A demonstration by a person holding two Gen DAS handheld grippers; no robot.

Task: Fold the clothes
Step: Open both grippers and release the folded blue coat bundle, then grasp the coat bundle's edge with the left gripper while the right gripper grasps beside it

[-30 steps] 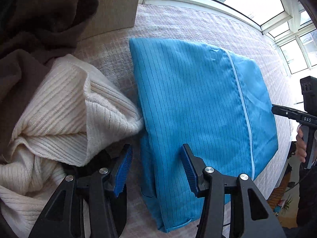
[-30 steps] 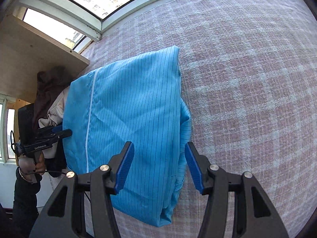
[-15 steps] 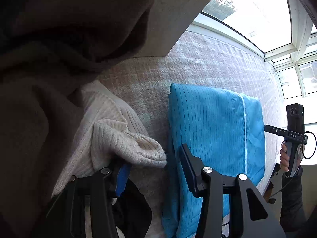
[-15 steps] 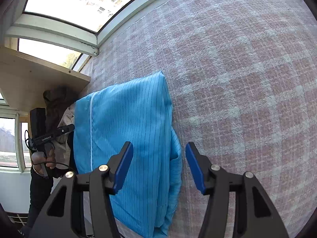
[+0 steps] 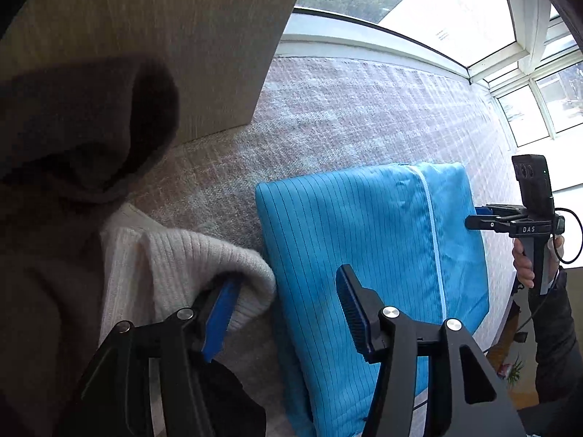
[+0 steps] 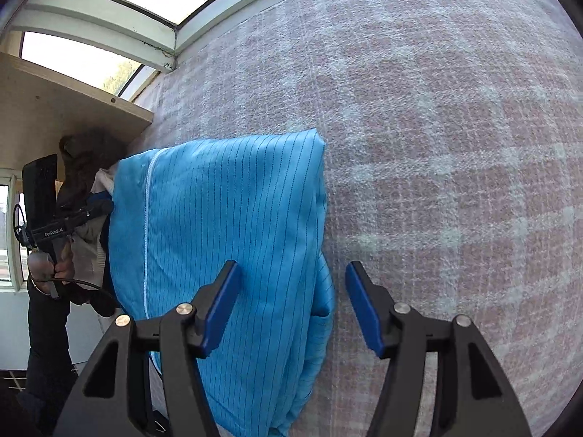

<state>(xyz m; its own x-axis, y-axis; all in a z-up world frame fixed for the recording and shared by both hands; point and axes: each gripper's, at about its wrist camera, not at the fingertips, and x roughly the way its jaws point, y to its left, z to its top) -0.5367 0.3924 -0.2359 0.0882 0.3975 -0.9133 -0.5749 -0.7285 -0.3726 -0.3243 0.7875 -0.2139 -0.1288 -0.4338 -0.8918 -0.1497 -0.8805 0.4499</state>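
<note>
A folded blue pinstriped garment (image 5: 371, 255) (image 6: 226, 218) lies flat on the checked cover. Left of it sits a pile with a cream ribbed sweater (image 5: 175, 262) and a brown garment (image 5: 73, 145). My left gripper (image 5: 284, 302) is open, its left finger tucked at the sweater's hanging fold and its right finger over the blue garment's left edge. My right gripper (image 6: 293, 291) is open, straddling the blue garment's right edge without holding it. Each gripper shows in the other's view, the right gripper (image 5: 510, 222) at the garment's far side and the left gripper (image 6: 69, 222) by the pile.
A pink-and-white checked cover (image 6: 437, 145) spreads to the right of the blue garment. A wooden panel (image 5: 182, 54) stands behind the pile. Windows (image 5: 437, 18) run along the far edge. Black cloth (image 5: 226, 393) lies under my left gripper. A hand (image 5: 524, 269) grips the right handle.
My left gripper has swung left off the blue garment to the cream sweater's edge. The right gripper has stayed open over the blue garment's right edge, shifting only slightly.
</note>
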